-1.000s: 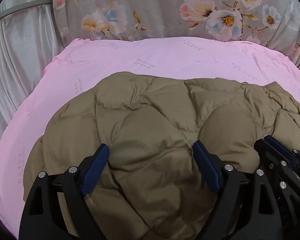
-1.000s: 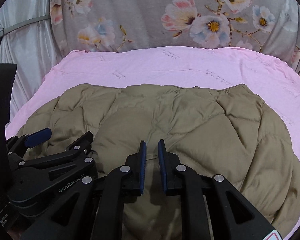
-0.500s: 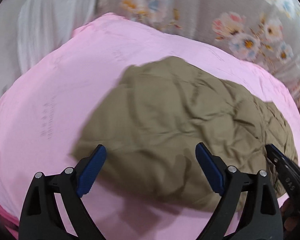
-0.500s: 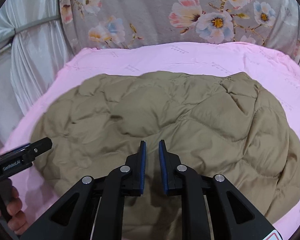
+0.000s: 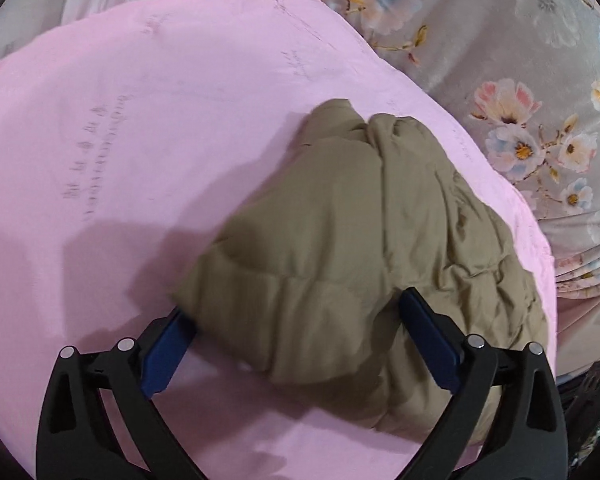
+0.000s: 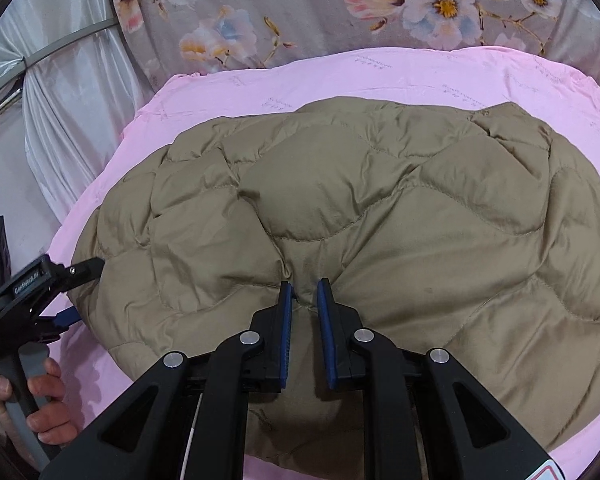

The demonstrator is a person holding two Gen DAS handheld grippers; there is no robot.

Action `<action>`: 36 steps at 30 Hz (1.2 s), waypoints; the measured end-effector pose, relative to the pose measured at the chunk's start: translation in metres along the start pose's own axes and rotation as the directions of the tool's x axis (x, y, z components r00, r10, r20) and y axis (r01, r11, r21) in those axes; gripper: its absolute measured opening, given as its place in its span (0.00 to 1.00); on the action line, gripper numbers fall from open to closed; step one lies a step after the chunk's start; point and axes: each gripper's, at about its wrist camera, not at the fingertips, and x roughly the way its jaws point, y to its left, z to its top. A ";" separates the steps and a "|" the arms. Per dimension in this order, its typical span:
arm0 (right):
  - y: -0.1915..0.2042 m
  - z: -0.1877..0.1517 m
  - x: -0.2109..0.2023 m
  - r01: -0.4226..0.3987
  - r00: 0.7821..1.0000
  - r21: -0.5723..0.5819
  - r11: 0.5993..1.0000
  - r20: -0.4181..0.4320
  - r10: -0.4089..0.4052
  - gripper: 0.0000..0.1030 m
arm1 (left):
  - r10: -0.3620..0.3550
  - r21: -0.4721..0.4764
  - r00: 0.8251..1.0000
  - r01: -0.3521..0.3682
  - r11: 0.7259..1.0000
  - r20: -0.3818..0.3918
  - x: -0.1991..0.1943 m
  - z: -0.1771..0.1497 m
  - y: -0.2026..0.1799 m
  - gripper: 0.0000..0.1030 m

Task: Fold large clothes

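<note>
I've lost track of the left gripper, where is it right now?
In the right wrist view the left gripper sits far left, at the left edge of the tan quilted jacket on the pink sheet.

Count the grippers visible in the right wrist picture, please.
2: the right gripper at bottom centre, over the quilted jacket; the left gripper at the jacket's left edge.
</note>
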 end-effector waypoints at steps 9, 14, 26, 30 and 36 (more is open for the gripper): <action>-0.003 0.001 0.007 -0.015 1.000 0.036 0.999 0.008 0.014 0.15 | -0.050 0.124 0.995 0.038 0.992 0.091 -0.038 0.012 -0.048 0.18; 0.004 0.006 0.007 -0.004 1.000 0.040 0.999 -0.010 0.004 0.14 | -0.130 0.245 0.982 0.094 0.965 0.135 -0.083 0.019 -0.089 0.12; 0.059 0.030 0.037 -0.220 0.966 0.054 0.974 -0.125 0.226 0.08 | -0.222 0.507 0.950 0.084 0.858 0.218 -0.133 0.009 -0.201 0.10; 0.032 0.022 -0.008 -0.225 0.970 0.067 0.972 -0.077 0.230 0.07 | -0.202 0.515 0.959 0.073 0.854 0.197 -0.120 0.011 -0.198 0.10; -0.015 -0.021 -0.046 -0.037 0.990 0.042 0.998 -0.135 0.043 0.06 | -0.191 0.549 0.964 0.060 0.834 0.185 -0.118 -0.002 -0.206 0.10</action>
